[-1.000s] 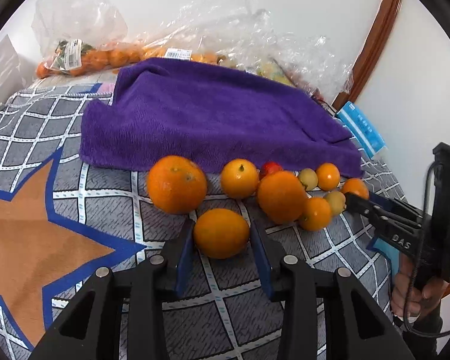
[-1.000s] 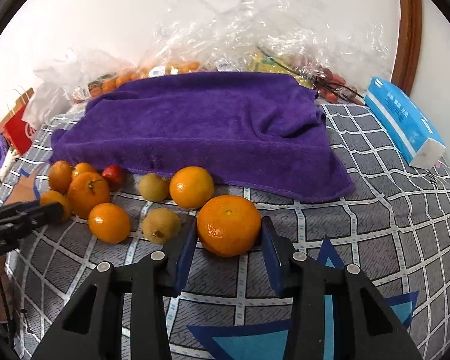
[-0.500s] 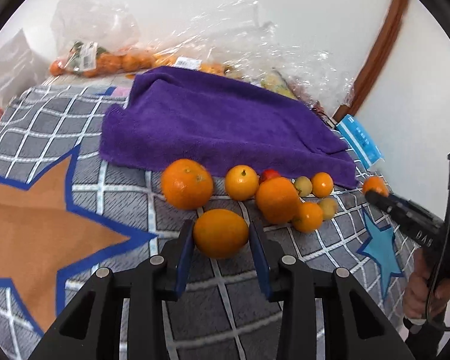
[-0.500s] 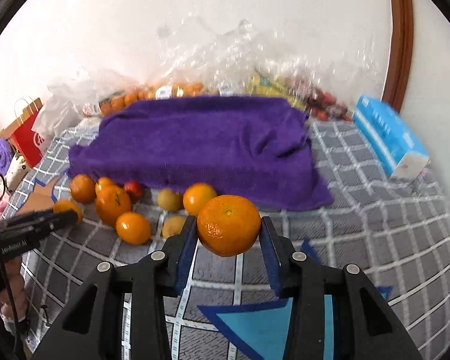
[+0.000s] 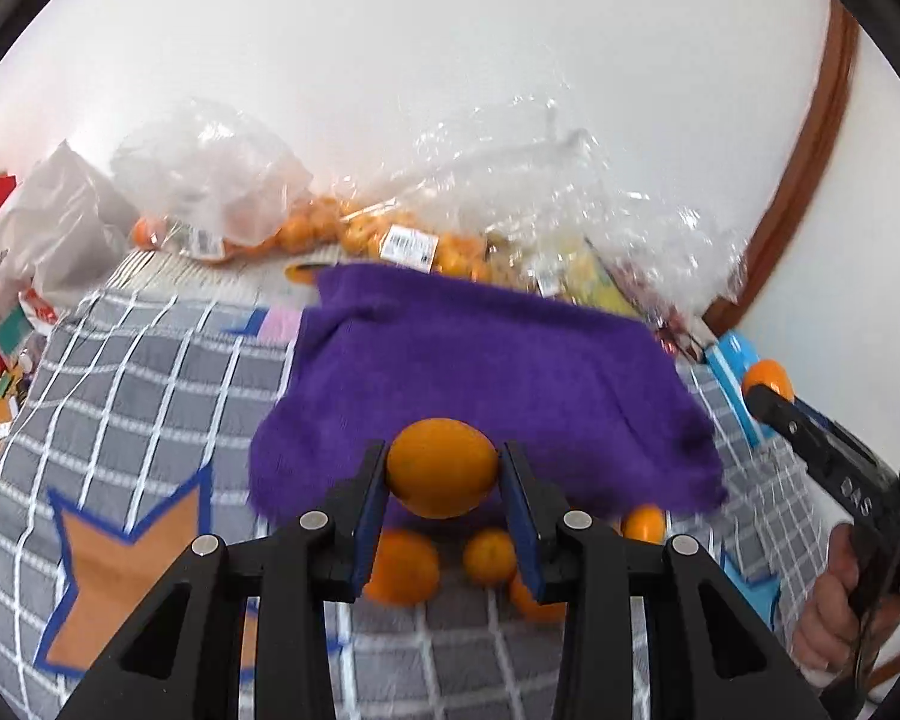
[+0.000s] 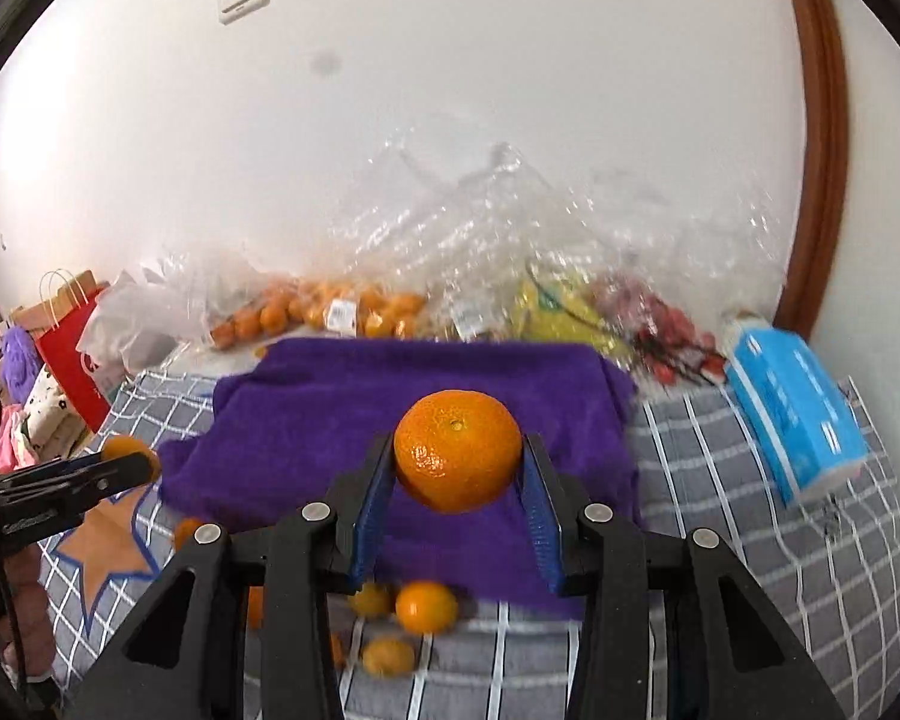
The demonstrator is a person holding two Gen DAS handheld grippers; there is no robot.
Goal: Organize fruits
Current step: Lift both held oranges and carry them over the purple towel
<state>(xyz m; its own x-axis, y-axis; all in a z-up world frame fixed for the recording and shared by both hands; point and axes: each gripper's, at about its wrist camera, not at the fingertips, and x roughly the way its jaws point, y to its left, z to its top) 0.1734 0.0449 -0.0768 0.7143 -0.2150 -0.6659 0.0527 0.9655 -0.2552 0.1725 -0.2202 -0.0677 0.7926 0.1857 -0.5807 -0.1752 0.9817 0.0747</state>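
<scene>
Clamping one orange [image 5: 443, 467] each, left gripper [image 5: 443, 480] and right gripper [image 6: 457, 468] hold fruit [image 6: 457, 450] clear above the purple towel [image 5: 480, 372] ahead, likely for placing there.

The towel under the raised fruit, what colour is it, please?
Purple towel, clearest in the right wrist view.

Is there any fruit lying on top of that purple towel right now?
No: in the right wrist view the purple towel is bare, and the orange in front of it is held in the right gripper.
</scene>
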